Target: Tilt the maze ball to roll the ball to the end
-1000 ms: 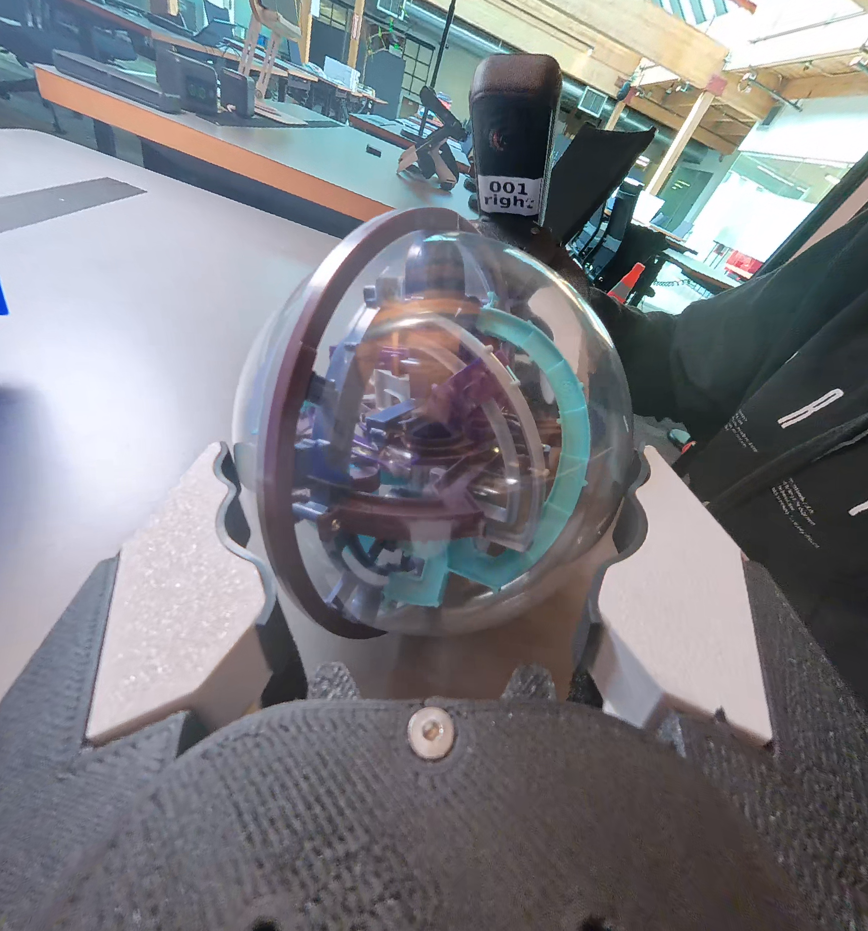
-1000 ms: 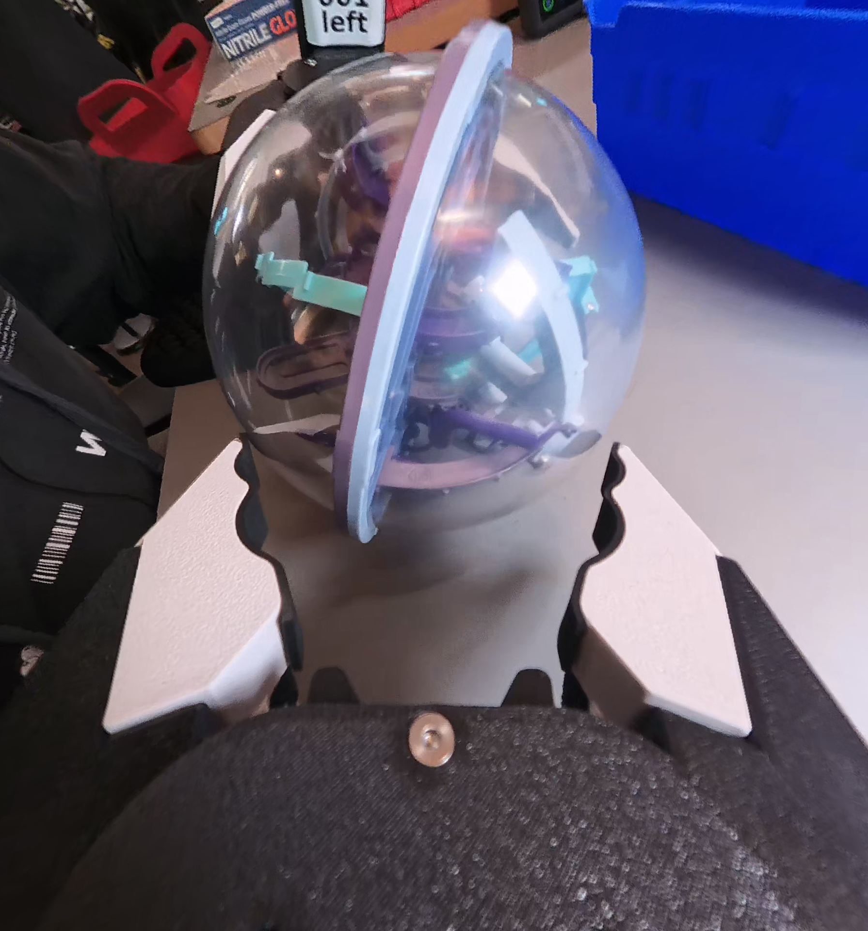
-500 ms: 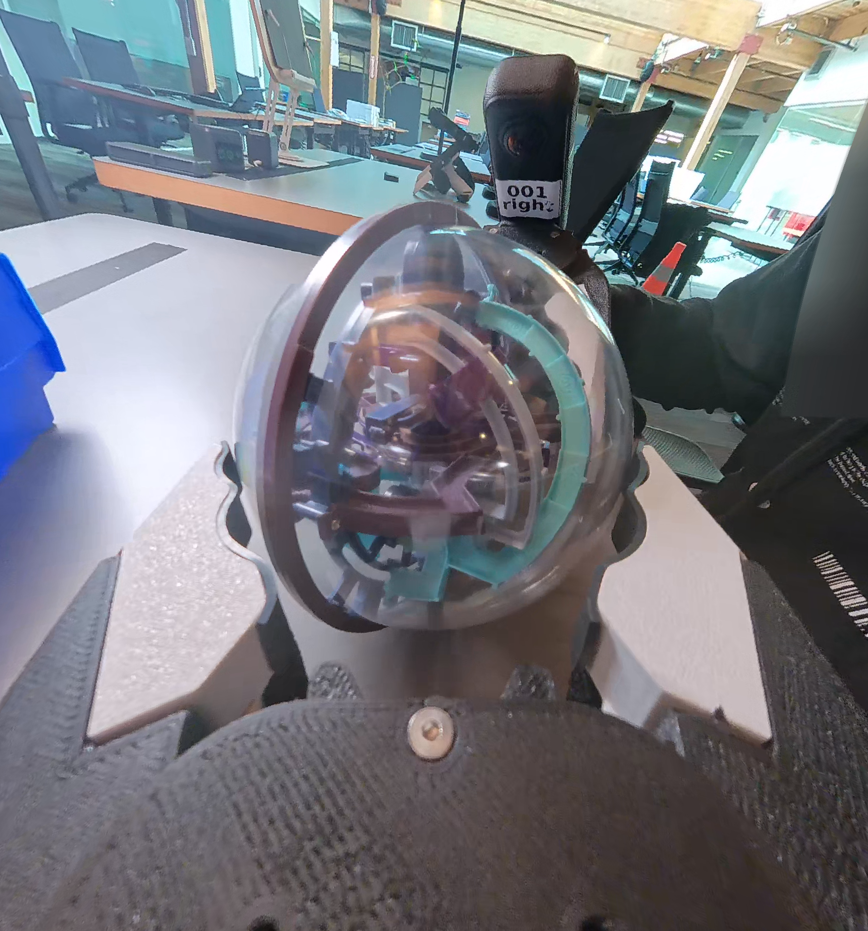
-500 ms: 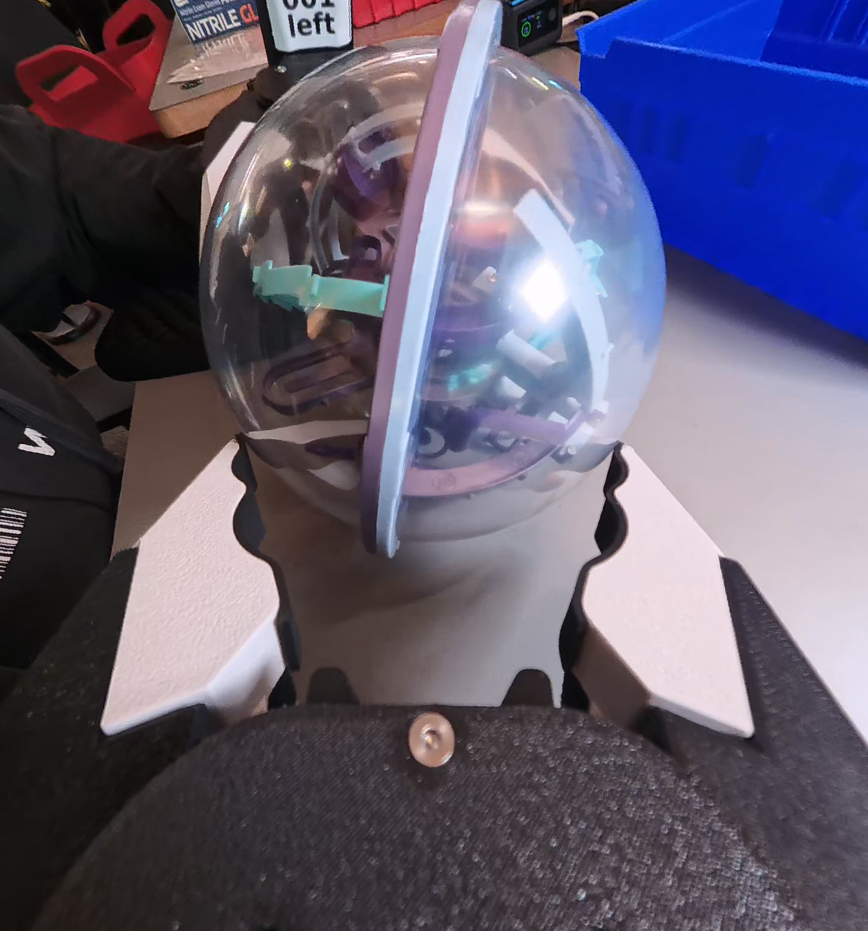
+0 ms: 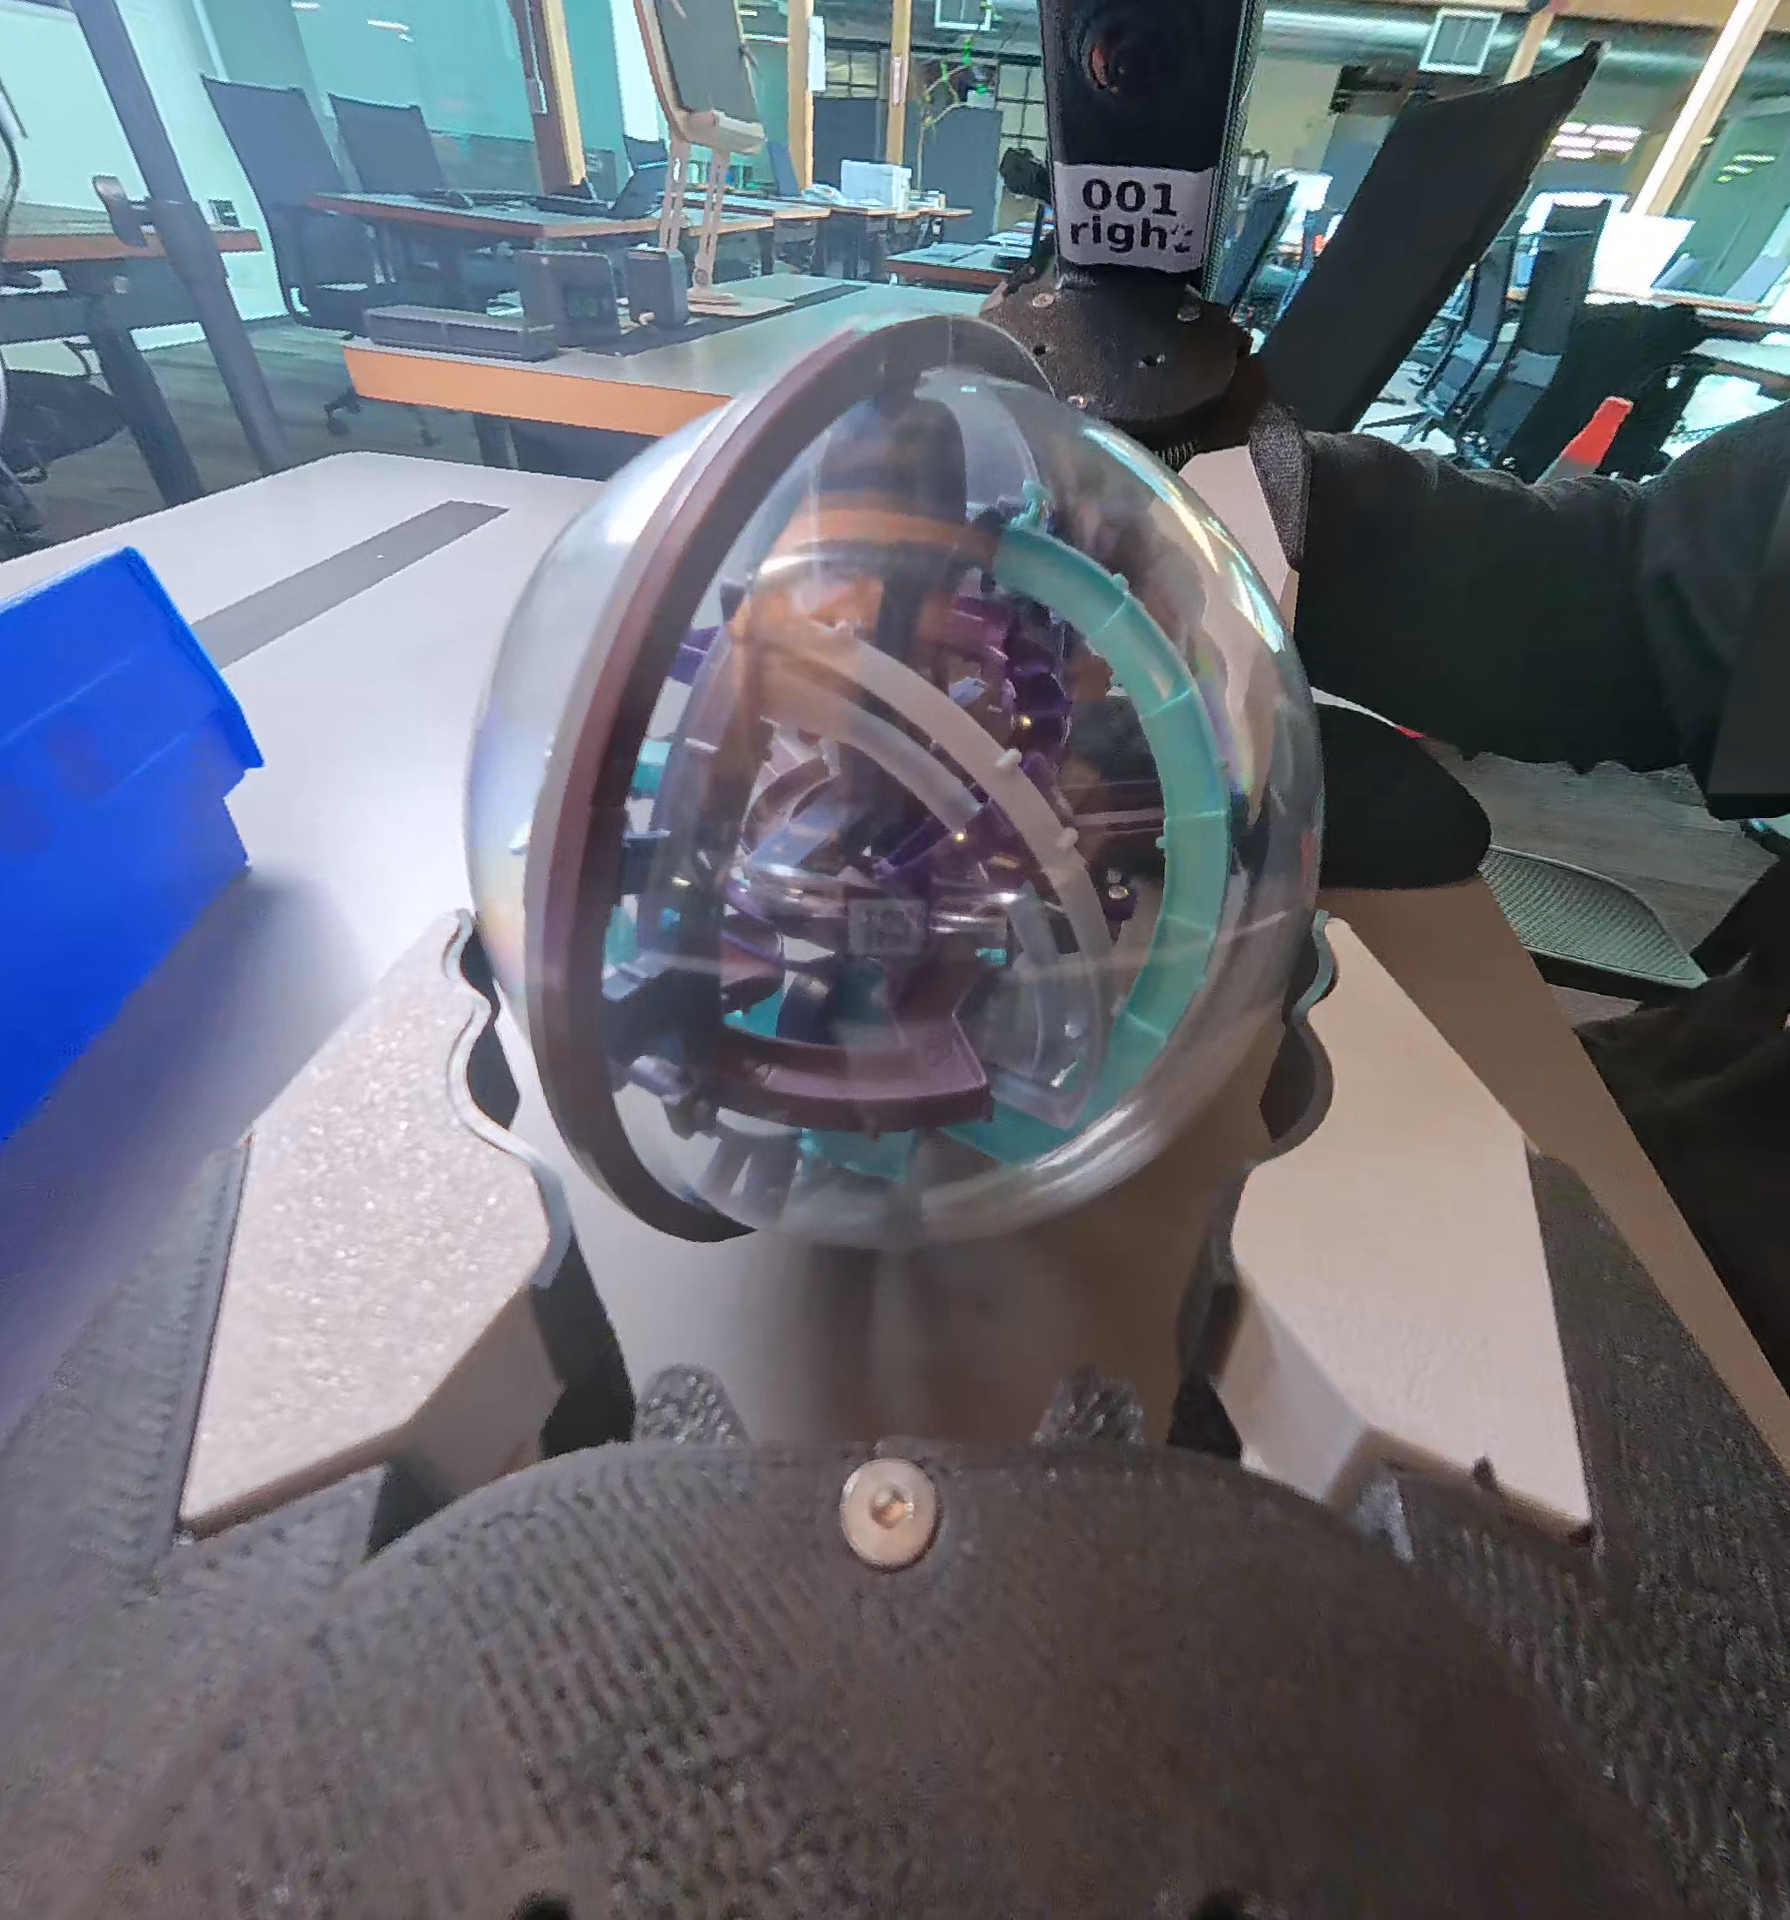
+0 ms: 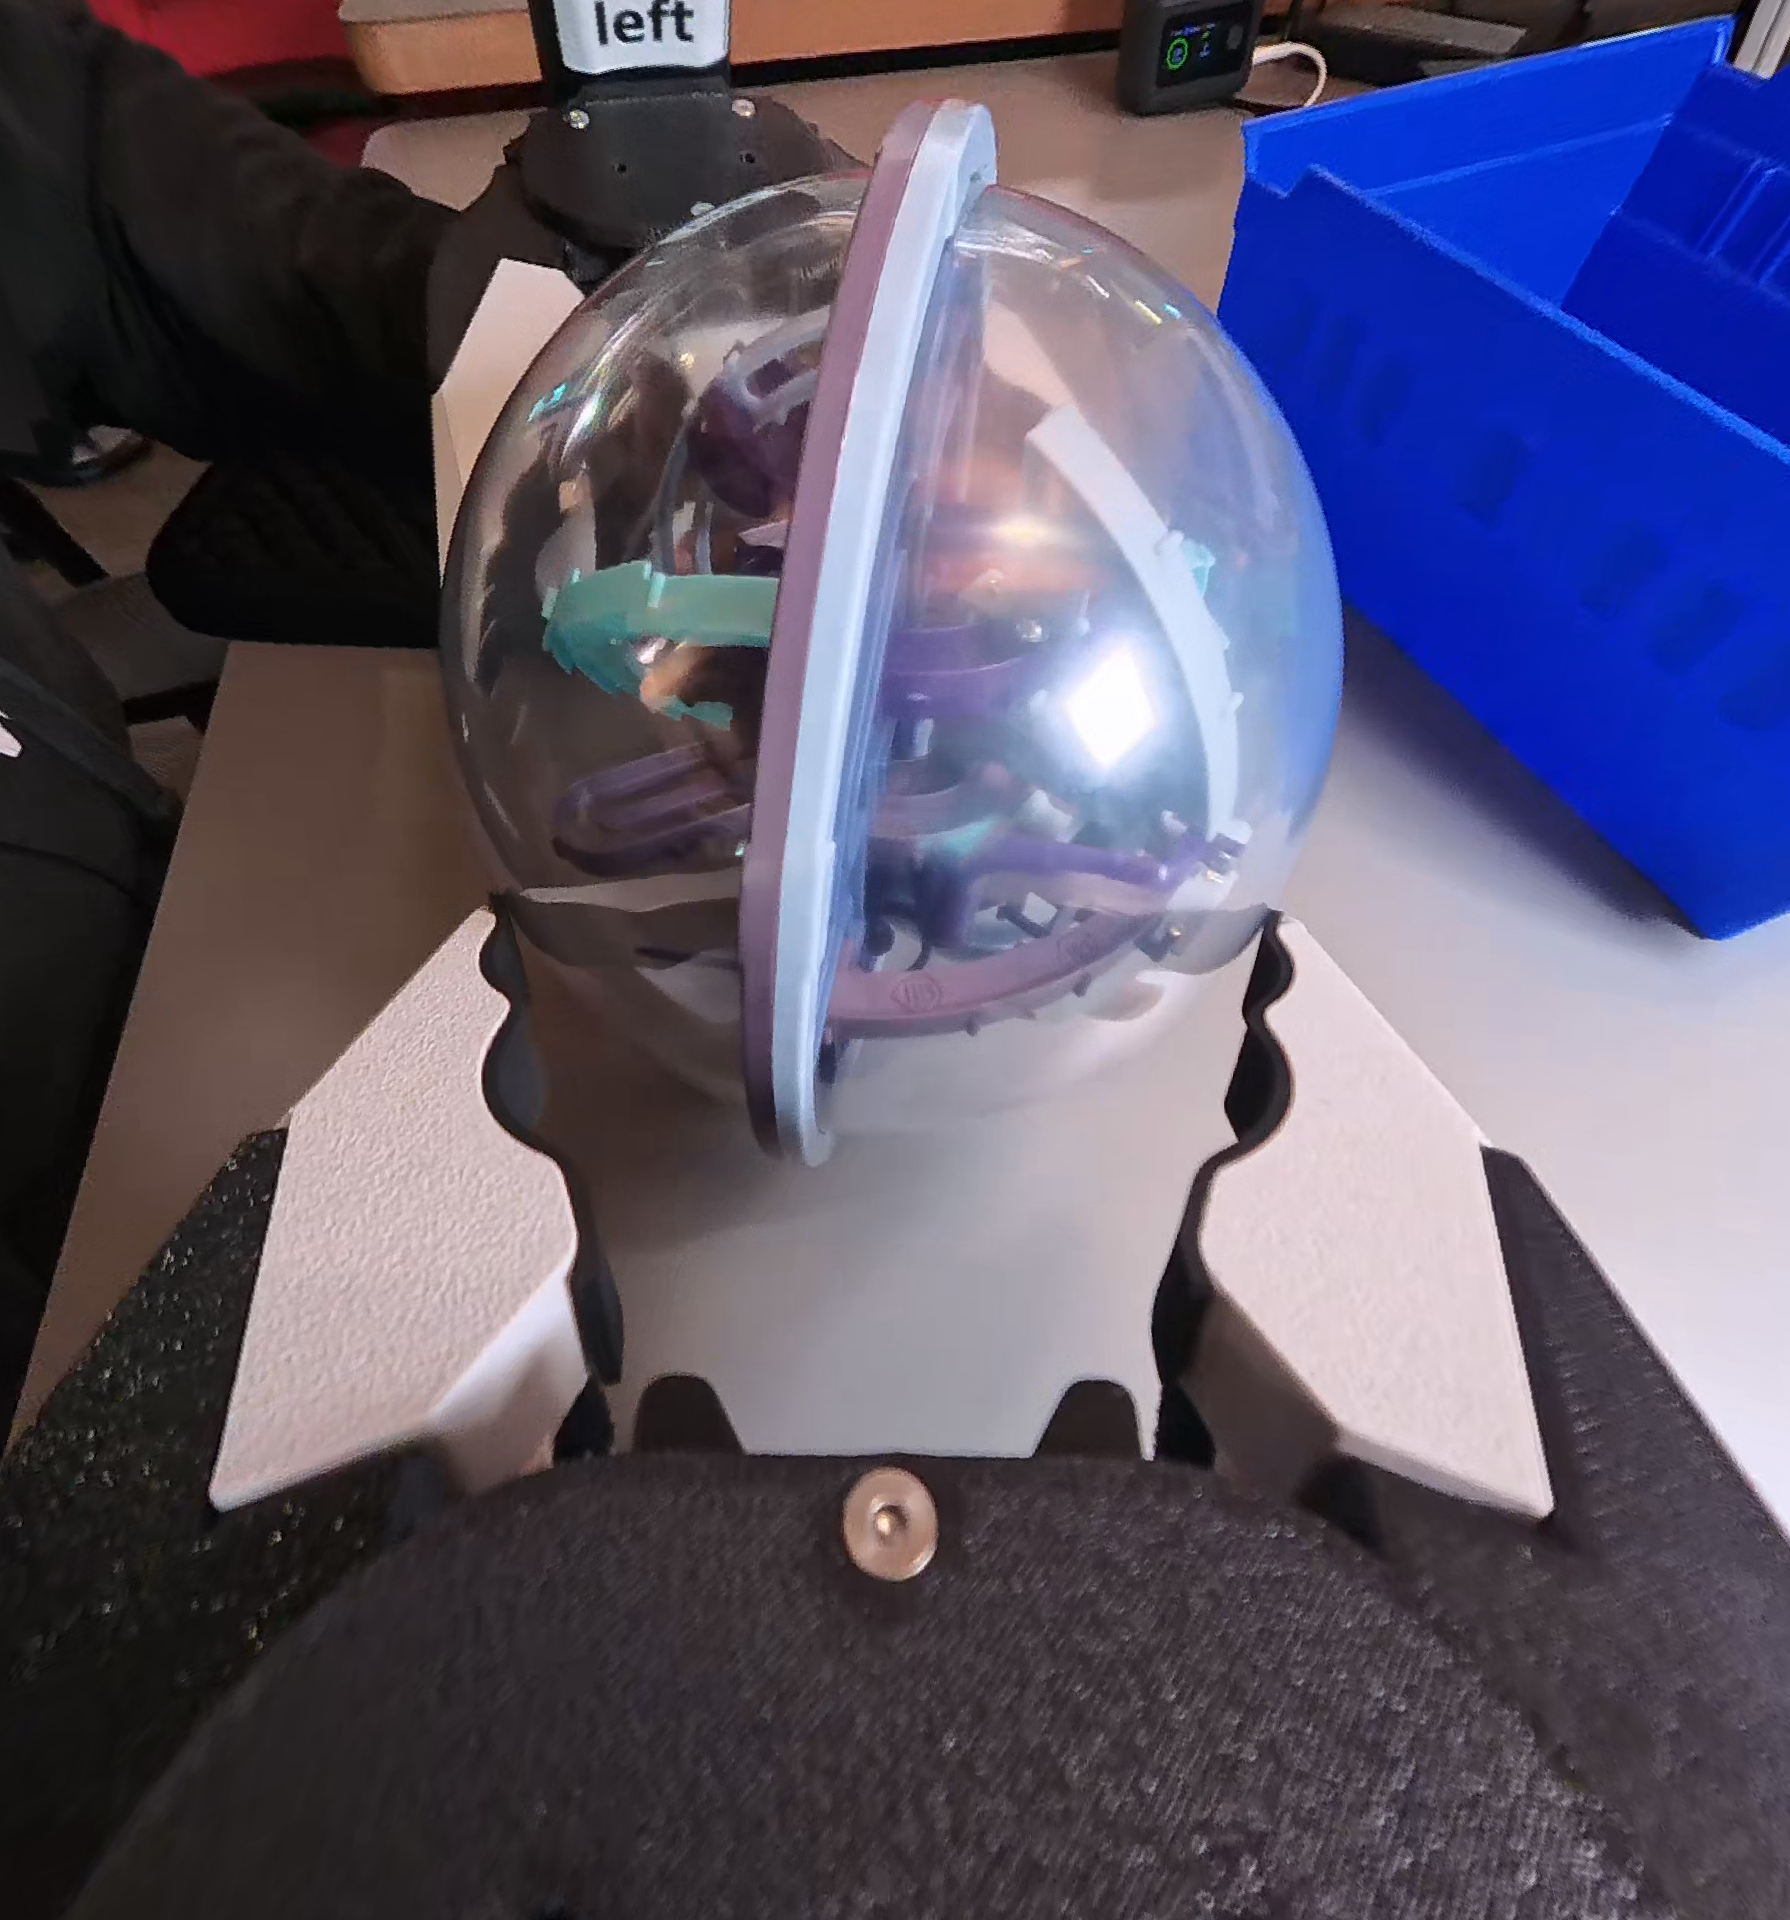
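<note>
Maze ball point(image 5: 896, 779), a clear sphere with a dark maroon and pale equator ring point(image 6: 849, 623) standing near upright, is held up off the grey table point(image 5: 371, 644) between both grippers, which face each other from opposite sides. Inside are teal, purple, white and maroon tracks; the small rolling ball cannot be picked out, with glare and reflections covering much of the shell, including a bright square highlight in the right wrist view. A small square marking on an inner track is too blurred to read.

Left gripper point(image 5: 891, 935): jaws spread wide, both wavy-edged fingertips pressed on the sphere's lower sides, gripping it. Right gripper point(image 6: 886, 935): same, wide apart and clamped on the sphere's flanks. Contact points partly hidden behind the curve of the shell.

Each view shows the other gripper's body behind the sphere, mostly hidden, top cut off by the frame edge, with a white sticker bearing printed text. A black-gloved hand point(image 5: 1390, 821) and black sleeve point(image 6: 195, 291) show beside the ball; the black clothing has white print, cut off.

Blue bin point(image 6: 1556, 468) on the table near the ball, cropped at the edge. Small device with a lit screen point(image 6: 1187, 52) behind it, unreadable. Office desks and chairs point(image 5: 371, 177) blurred far back.
</note>
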The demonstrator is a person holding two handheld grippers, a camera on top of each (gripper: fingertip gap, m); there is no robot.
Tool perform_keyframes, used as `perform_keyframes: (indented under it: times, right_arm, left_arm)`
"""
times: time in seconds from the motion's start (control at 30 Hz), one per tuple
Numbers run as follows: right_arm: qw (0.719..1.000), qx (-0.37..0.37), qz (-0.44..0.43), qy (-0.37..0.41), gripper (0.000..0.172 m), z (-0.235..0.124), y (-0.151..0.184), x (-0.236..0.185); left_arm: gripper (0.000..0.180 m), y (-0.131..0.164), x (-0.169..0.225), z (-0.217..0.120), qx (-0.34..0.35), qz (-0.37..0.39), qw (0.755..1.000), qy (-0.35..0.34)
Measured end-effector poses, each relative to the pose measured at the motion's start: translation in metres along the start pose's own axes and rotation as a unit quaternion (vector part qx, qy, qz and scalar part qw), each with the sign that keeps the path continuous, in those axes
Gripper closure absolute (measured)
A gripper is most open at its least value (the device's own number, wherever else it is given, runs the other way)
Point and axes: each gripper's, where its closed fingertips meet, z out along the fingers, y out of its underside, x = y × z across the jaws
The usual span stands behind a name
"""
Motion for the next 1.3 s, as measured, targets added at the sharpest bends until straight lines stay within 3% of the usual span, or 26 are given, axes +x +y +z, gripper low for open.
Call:
perform_keyframes:
  times: [0.2,0.4,1.3]
  right_arm:
    - [0.999,0.010,0.032,0.034,0.046,-0.004,0.005,0.008]
    - [0.998,0.015,0.041,0.051,0.041,0.001,0.010,0.002]
    - [0.999,0.023,0.018,0.026,0.040,0.003,0.007,0.008]
  left_arm:
    - [0.035,0.001,-0.009,-0.002,-0.010,0.018,0.999,-0.041]
    - [0.036,-0.002,-0.004,0.003,-0.018,0.053,0.996,-0.064]
    - [0.036,-0.001,-0.008,0.002,-0.019,0.051,0.993,-0.107]
